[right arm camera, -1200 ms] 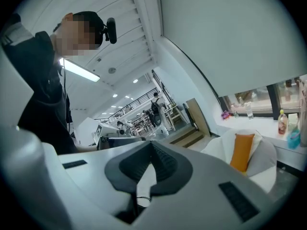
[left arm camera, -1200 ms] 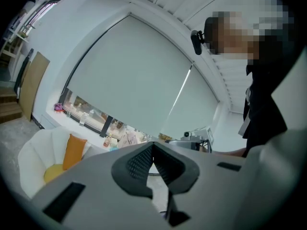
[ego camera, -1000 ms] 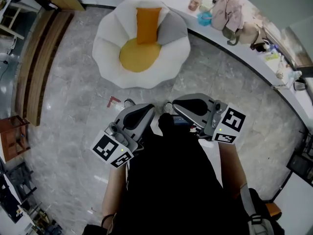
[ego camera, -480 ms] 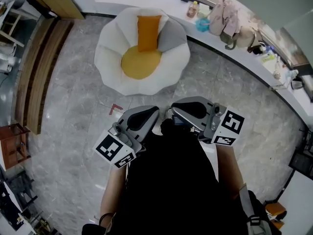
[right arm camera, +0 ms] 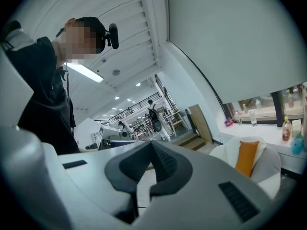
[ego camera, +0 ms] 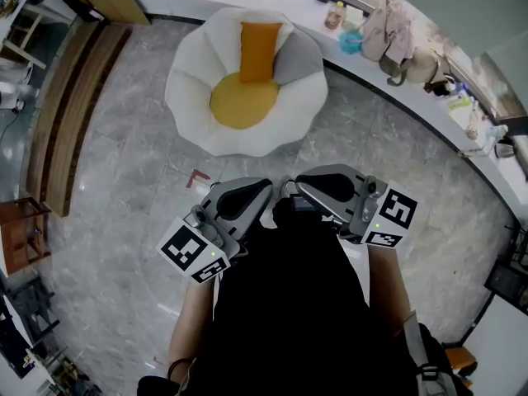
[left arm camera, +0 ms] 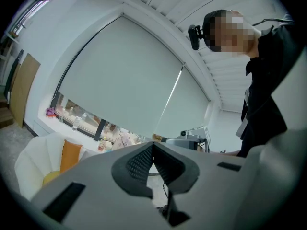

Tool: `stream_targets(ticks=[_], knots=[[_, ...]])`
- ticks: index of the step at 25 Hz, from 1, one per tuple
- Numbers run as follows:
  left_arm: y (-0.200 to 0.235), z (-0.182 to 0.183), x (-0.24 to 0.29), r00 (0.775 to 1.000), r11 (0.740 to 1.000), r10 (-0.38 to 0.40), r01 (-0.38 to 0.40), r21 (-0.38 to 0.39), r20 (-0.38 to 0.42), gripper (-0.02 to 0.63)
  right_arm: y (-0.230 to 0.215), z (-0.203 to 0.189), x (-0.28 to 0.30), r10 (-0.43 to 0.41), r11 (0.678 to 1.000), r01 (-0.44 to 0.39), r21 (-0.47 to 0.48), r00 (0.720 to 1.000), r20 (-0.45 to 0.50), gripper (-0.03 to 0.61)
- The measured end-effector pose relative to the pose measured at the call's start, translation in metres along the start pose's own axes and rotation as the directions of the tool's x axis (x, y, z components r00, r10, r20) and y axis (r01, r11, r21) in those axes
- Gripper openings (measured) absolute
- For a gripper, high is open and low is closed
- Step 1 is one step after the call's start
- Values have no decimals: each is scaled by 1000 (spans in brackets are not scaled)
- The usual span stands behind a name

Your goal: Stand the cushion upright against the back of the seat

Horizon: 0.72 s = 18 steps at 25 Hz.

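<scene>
Both the left gripper (left arm camera: 153, 147) and the right gripper (right arm camera: 151, 146) are pressed together, empty, well apart from the white seat (ego camera: 188, 81), where the orange cushion (ego camera: 258, 52) stands against the back. Best, I think, is to stay away and only check its lean. The right gripper view shows its upright face, while the head view looks down on it.

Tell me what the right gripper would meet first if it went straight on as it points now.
The way looks free: the right gripper points left of the white armchair, into the open hall. Depth there is unclear.
</scene>
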<state>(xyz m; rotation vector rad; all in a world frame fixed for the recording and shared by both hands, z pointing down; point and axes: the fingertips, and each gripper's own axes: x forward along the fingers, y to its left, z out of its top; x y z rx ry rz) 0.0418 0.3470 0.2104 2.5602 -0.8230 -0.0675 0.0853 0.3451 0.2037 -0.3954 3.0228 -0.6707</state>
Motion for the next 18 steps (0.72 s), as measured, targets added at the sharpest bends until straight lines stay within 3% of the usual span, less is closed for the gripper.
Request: stream_targets(ticks=[5, 18], knots=[[-1, -14, 8, 999, 999, 40, -40, -8, -31, 12, -4, 1, -13, 4, 1000, -4, 4, 1000, 3, 17], [-19, -14, 32, 1000, 1000, -6, 6, -28, -9, 12, -6, 7, -36, -7, 1000, 7, -23, 1000, 3, 15]])
